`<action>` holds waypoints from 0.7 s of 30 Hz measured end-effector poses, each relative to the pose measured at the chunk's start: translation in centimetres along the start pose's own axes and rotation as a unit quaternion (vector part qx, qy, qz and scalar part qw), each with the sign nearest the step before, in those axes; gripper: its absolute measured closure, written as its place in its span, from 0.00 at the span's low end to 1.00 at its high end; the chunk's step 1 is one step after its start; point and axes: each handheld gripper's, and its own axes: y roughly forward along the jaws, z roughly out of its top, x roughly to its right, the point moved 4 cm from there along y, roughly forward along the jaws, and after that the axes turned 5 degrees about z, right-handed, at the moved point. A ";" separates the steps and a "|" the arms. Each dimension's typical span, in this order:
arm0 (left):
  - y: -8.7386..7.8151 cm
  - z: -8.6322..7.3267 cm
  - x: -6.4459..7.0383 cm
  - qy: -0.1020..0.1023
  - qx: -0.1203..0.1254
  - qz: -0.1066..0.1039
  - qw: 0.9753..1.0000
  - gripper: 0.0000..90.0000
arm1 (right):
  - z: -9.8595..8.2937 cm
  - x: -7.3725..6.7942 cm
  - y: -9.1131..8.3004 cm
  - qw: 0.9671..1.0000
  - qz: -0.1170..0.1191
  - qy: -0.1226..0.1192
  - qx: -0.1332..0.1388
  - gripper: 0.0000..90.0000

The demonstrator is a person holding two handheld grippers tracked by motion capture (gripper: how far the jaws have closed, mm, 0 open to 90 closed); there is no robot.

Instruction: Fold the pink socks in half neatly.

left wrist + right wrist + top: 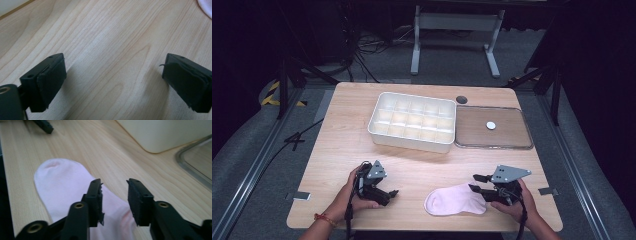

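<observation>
sock (455, 200): soft pink cloth | table (342, 150): matt wood grain | organiser box (412, 122): smooth white plastic

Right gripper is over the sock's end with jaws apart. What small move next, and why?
Probably lower the right gripper a little and close it on the pink sock. Its jaws stand open with sock fabric beneath them, nothing held yet. The left gripper is open over bare table, beside the sock's other end.
</observation>
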 end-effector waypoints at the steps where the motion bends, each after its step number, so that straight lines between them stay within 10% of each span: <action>1: 0.0 0.1 0.0 0.000 0.002 0.000 1.000 0.11 | 0.1 -0.3 0.4 1.000 0.006 -0.004 -0.003 0.76; 21: 1.4 5.3 6.9 0.009 0.039 -0.081 0.996 0.31 | -1.4 -4.0 4.7 0.996 0.062 -0.041 -0.052 0.98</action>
